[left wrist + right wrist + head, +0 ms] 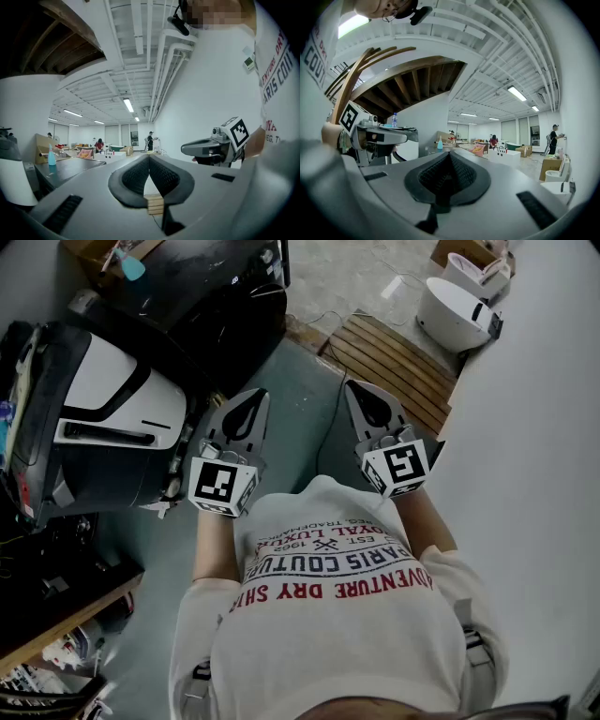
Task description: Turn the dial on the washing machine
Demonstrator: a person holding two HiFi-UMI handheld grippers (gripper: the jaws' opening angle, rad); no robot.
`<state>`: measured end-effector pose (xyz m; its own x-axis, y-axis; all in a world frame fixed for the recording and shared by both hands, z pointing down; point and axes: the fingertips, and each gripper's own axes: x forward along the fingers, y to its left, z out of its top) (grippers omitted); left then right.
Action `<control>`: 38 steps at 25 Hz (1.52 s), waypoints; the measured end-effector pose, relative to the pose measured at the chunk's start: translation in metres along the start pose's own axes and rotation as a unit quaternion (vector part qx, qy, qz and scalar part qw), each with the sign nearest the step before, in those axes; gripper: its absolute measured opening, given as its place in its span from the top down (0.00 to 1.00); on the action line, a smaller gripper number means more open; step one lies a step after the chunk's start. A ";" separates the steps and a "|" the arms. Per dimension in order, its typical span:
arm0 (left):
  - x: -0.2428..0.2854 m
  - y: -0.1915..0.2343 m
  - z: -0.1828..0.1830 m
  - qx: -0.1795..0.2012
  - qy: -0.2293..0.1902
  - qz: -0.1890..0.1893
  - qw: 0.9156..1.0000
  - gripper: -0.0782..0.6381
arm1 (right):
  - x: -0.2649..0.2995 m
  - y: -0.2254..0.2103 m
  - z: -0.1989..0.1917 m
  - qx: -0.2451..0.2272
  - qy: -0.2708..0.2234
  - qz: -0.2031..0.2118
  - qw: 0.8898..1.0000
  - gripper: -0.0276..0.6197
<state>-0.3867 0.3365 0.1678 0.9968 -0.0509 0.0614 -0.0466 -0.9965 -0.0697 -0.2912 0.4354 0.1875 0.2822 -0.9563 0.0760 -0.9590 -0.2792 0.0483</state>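
The left claw [246, 413] and right claw [370, 401] are both closed together with nothing between them. They are held level, side by side, to the right of the washer [103, 418] and well apart from it. The washer's dial cannot be made out. Beyond the washer a blue spray bottle [131, 263] stands on a black bench [202, 287]; what it holds cannot be told. A wooden pallet [394, 362] lies farther right, past the claws.
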 end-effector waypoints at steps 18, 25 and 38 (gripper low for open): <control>0.041 -0.052 -0.006 -0.023 0.004 -0.010 1.000 0.87 | -0.034 -0.034 -0.008 -0.023 -0.002 0.007 1.000 0.87; 0.055 -0.064 -0.016 -0.026 0.028 -0.006 0.999 0.87 | -0.038 -0.077 -0.025 -0.009 0.014 -0.012 1.000 0.56; 0.177 0.039 -0.064 -0.051 0.050 -0.001 0.997 0.87 | 0.089 -0.133 -0.050 0.009 0.040 0.003 0.999 0.56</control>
<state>-0.2165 0.2849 0.2396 0.9858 -0.0502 0.1605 -0.0558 -0.9980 0.0310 -0.1375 0.3920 0.2377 0.2764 -0.9484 0.1552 -0.9609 -0.2750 0.0306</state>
